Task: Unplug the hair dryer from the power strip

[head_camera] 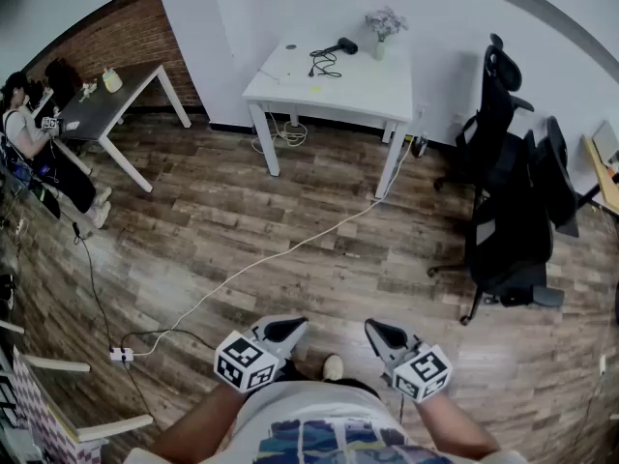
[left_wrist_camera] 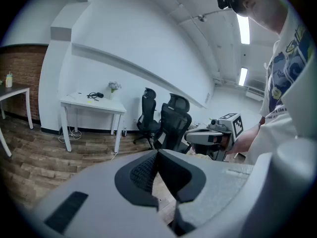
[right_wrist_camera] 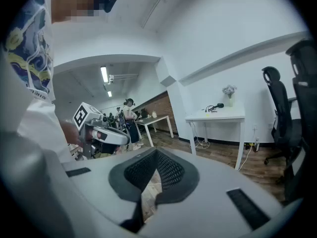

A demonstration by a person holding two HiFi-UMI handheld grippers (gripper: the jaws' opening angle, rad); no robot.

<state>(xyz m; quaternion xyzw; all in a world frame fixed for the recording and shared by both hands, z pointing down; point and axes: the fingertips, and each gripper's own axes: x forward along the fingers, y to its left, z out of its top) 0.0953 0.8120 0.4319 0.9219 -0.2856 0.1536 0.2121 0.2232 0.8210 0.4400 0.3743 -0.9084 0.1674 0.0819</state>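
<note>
The black hair dryer [head_camera: 340, 45] lies on a white table [head_camera: 377, 90] far across the room, with its dark cord [head_camera: 322, 64] coiled beside it. The same hair dryer [left_wrist_camera: 99, 94] [right_wrist_camera: 218, 105] looks tiny in both gripper views. I cannot pick out a power strip on the table. My left gripper [head_camera: 290, 330] and right gripper [head_camera: 379, 330] are held close to the person's body, far from the table. Both point forward with the jaws meeting at the tips, left gripper [left_wrist_camera: 157, 154] and right gripper [right_wrist_camera: 156, 152], and nothing is between them.
A long white cable [head_camera: 280, 249] runs over the wood floor from the table to a small plug block [head_camera: 121, 356]. Black office chairs [head_camera: 513, 211] stand at the right. At the left are a grey table [head_camera: 106, 104] and a seated person [head_camera: 34, 138]. A vase of flowers [head_camera: 384, 27] is on the white table.
</note>
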